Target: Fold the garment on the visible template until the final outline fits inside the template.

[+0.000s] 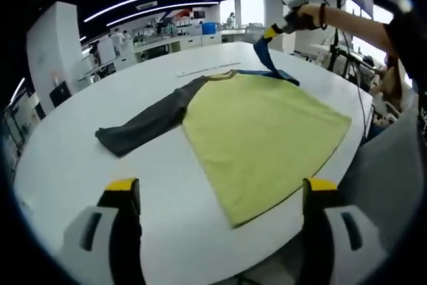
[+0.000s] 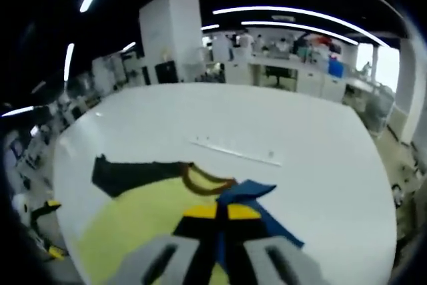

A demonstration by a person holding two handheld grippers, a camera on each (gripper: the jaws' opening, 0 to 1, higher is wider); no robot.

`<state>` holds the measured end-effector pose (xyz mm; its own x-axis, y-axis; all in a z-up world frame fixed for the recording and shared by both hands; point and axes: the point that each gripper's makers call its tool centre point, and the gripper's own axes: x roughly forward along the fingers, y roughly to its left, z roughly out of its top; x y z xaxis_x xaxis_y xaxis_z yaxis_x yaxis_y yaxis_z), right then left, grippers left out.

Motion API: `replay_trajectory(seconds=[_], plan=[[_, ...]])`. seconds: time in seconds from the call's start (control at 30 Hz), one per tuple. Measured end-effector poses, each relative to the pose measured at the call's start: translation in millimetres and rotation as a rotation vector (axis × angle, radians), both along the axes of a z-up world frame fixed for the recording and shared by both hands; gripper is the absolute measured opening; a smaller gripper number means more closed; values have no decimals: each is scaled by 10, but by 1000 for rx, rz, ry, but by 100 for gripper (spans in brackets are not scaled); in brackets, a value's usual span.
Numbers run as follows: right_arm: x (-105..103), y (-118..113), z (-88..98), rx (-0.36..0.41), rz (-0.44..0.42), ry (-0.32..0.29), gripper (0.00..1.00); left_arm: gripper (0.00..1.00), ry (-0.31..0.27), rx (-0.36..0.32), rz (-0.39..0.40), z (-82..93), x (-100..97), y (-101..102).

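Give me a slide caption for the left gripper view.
Right hand-held gripper lifts the shirt's blue sleeve off the white table.

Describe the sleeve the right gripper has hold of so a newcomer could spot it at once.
Start at the big white table and find the yellow-green shirt spread flat on it. One dark grey sleeve lies stretched on the tabletop; the other, the blue sleeve, is lifted off the table, pinched in the right gripper. Only it is blue and raised.
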<state>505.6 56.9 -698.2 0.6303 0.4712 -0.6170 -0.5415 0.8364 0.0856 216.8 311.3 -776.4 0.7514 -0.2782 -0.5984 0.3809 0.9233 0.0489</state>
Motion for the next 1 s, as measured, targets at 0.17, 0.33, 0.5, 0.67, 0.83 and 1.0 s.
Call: replay_trajectory(seconds=[0.17,0.33,0.5,0.67,0.83,1.0], plan=[[10,106,4,-6,25,1,0,99,2,-2,-1,-7,-3,-8],[3,260,1,-17,70,7,0,99,7,-4,2,-21,-20,3],[-10,397,-26,-28,106,16,0,99,10,-3,2,-26,-34,-6],[-49,570,-30,-31,155,19,0,99,10,-9,9,-22,-33,4],[-37,704,-60,-41,195,19,0,99,13,-15,12,-27,-33,1],[-46,829,-95,-42,229,24,0,99,13,-17,17,-31,-35,2]])
